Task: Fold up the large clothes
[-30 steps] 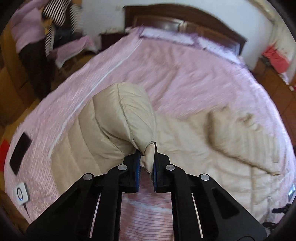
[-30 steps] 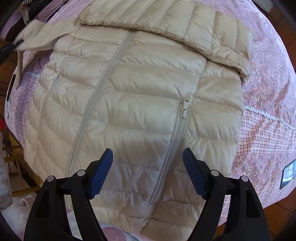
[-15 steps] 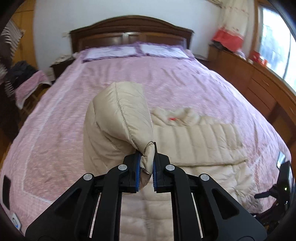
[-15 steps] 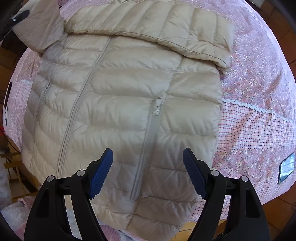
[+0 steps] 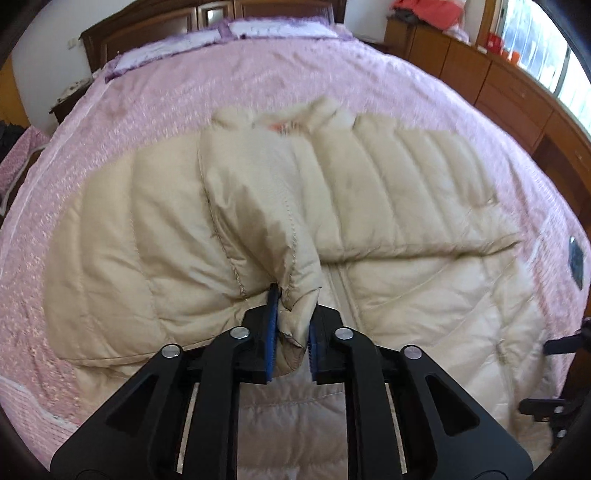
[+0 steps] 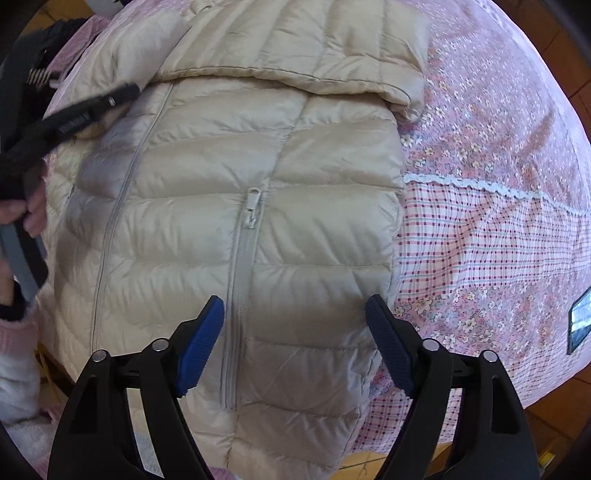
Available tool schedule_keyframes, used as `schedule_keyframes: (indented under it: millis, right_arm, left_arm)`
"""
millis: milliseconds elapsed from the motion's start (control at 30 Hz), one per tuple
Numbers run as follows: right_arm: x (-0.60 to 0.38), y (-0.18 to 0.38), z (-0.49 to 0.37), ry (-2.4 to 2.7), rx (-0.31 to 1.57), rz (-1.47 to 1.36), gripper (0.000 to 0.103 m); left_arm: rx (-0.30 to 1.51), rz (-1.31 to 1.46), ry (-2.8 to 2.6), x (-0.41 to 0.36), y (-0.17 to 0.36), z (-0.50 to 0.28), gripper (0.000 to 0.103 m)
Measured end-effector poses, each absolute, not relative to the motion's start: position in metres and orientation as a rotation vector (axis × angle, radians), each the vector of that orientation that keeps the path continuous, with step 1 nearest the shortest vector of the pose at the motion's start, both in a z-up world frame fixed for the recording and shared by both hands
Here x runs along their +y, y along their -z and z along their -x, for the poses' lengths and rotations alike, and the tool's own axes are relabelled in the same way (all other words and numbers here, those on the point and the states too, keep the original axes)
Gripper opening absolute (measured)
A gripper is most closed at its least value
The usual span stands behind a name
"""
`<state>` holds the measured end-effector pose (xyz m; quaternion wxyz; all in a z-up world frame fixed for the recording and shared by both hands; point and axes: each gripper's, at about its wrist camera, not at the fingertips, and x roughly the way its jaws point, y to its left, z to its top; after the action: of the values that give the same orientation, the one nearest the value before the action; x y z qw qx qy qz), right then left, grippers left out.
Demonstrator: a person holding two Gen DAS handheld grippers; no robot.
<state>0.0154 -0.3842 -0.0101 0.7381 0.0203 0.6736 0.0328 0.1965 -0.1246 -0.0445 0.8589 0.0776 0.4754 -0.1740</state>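
Note:
A beige down jacket (image 5: 388, 192) lies front up on the pink bed, its zip (image 6: 251, 210) closed. One sleeve (image 6: 295, 48) lies folded across the chest. My left gripper (image 5: 291, 332) holds the other sleeve's cuff (image 5: 295, 314) low over the jacket's front. Its jaws are opening, with the cuff still filling the narrow gap between the pads. In the right wrist view the left gripper (image 6: 92, 107) shows at the upper left, over the jacket. My right gripper (image 6: 295, 343) hangs above the jacket's lower front, near the hem side. Its jaws are opening wider, with nothing between them.
The pink bedspread (image 5: 258, 81) stretches to a dark wooden headboard (image 5: 184, 22) with pillows. Wooden cabinets (image 5: 498, 85) line the right wall. A phone (image 6: 580, 317) lies on the cover near the bed's edge. A person's hand (image 6: 29, 210) shows at the left.
My left gripper has swung the sleeve from beside the jacket across its front and lower, and its jaws stand slightly wider. The right gripper has drifted toward the jacket's side edge.

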Motion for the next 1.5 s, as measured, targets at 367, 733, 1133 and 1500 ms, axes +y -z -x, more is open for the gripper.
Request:
schedule_keyframes:
  millis: [367, 733, 1133, 1500]
  right_arm:
    - [-0.375, -0.005, -0.03, -0.064, 1.419, -0.082, 0.081]
    - [-0.31, -0.038, -0.063, -0.18, 1.359, -0.038, 0.081]
    - [-0.172, -0.054, -0.106, -0.292, 1.271, -0.002, 0.081]
    - [-0.09, -0.026, -0.167, -0.277, 1.246, 0.013, 0.081]
  left_arm:
    - [1.062, -0.176, 0.411, -0.123, 0.028, -0.164, 0.063]
    - [1.078, -0.208, 0.321, -0.047, 0.004, -0.139, 0.065]
    - [1.121, -0.227, 0.225, 0.016, 0.017, -0.141, 0.074]
    - [1.151, -0.184, 0.145, 0.065, 0.03, -0.15, 0.075]
